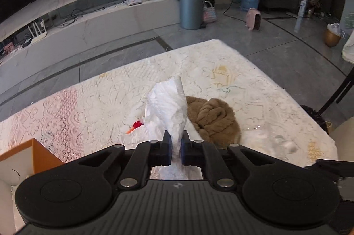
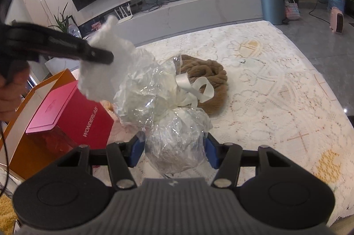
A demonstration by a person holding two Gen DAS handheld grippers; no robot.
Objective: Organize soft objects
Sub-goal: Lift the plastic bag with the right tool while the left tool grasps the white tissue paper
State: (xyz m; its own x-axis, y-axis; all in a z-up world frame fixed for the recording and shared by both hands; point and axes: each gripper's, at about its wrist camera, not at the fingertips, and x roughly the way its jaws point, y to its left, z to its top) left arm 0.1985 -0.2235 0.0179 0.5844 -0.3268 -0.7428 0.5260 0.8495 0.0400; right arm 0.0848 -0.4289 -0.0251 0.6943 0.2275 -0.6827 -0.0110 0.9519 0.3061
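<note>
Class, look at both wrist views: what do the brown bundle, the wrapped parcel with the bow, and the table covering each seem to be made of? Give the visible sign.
Brown bundle: looks like plush or chunky yarn, matte, with fuzzy rope-like folds.
Wrapped parcel: clear crinkled film, probably cellophane, glossy with sharp glints; its ribbon bow looks satin-smooth.
Table covering: cream lace-like cloth, with openwork patterns.

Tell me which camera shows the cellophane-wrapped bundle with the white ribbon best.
Right wrist: the cellophane-wrapped bundle sits between the right gripper fingers, ribbon plainly visible. The left wrist view shows only a blurred clear patch at the table's right, probably part of it.
</note>
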